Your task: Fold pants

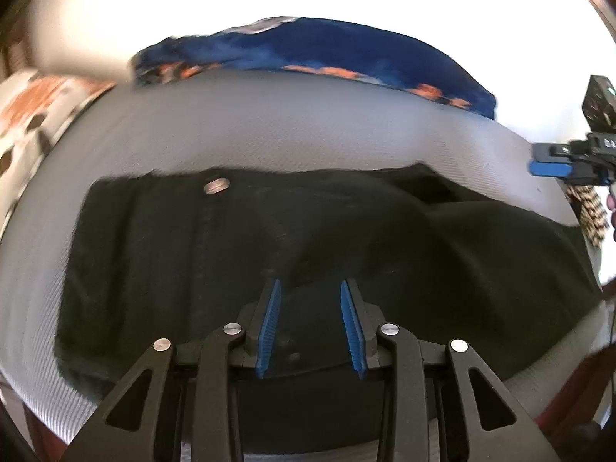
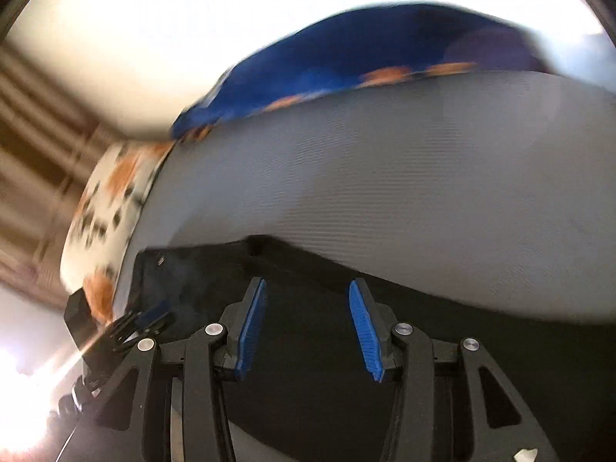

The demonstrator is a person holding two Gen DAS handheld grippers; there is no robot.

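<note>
A ribbed grey sheet (image 1: 269,131) covers the bed, its weave showing as fine parallel lines. On it lie the black pants (image 1: 161,254), matte and soft, spread flat on the left and rumpled into low ridges toward the right; a round metal button (image 1: 215,185) sits near their far edge. Behind them lies a deep-blue blanket (image 1: 346,46) with blurred orange patches, and a white pillow (image 1: 34,115) printed in orange and dark spots sits at the bed's left end.

The left claw (image 1: 310,327) hovers over the near edge of the pants, its ridged blue pads set wide apart with nothing between them. The right claw (image 2: 308,331) is likewise wide and empty above black cloth.

Only the left view shows the button and the whole garment; the right view is motion-blurred and shows just a corner of the pants (image 2: 308,269)
</note>
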